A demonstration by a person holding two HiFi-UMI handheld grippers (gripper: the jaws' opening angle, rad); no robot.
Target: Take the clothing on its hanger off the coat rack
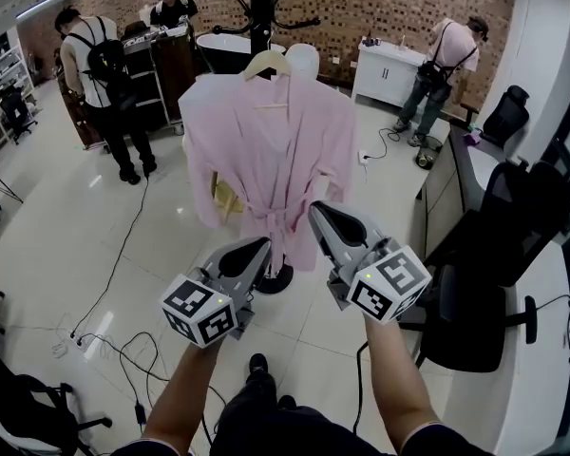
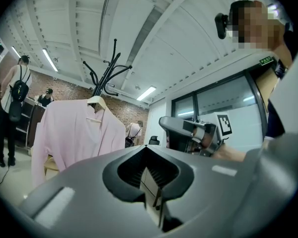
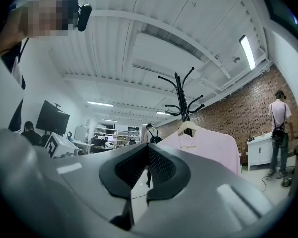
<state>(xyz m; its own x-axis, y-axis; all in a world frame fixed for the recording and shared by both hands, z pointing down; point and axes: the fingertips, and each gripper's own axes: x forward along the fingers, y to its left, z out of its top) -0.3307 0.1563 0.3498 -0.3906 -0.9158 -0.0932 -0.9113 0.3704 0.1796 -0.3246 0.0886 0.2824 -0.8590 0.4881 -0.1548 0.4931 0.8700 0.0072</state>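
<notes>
A pink robe [image 1: 271,160] is seen hanging on a wooden hanger [image 1: 266,62]. The hanger is hooked onto a tall black coat rack [image 1: 261,3], which stands straight ahead on the floor. The robe is not yet taken off the rack.

The left gripper [image 1: 255,250] is held low, in front of the bottom of the robe and a little to its left side. Its jaws are pressed together, and nothing is held between them. The right gripper [image 1: 320,212] is held a little higher, near the lower right edge of the robe. Its jaws are closed tight too, and nothing is held in them. The robe is not touched by either one.

In the left gripper view, the robe is seen up and off to the left of the jaws. In the right gripper view, it is seen up and off to the right of the jaws. So the robe is placed ahead of the two grippers, about in the middle between them.

The hanger is high up, well above both grippers. Its long bar is laid from side to side, from one shoulder of the robe to the other, and its hook is at the top in the middle. The robe itself hangs long, from top to bottom.

The right gripper is judged to be a little nearer to the robe, but not by much. It is thought that the grippers must be raised up and forward, and the jaws opened, before the hanger can be gripped and lifted off.
</notes>
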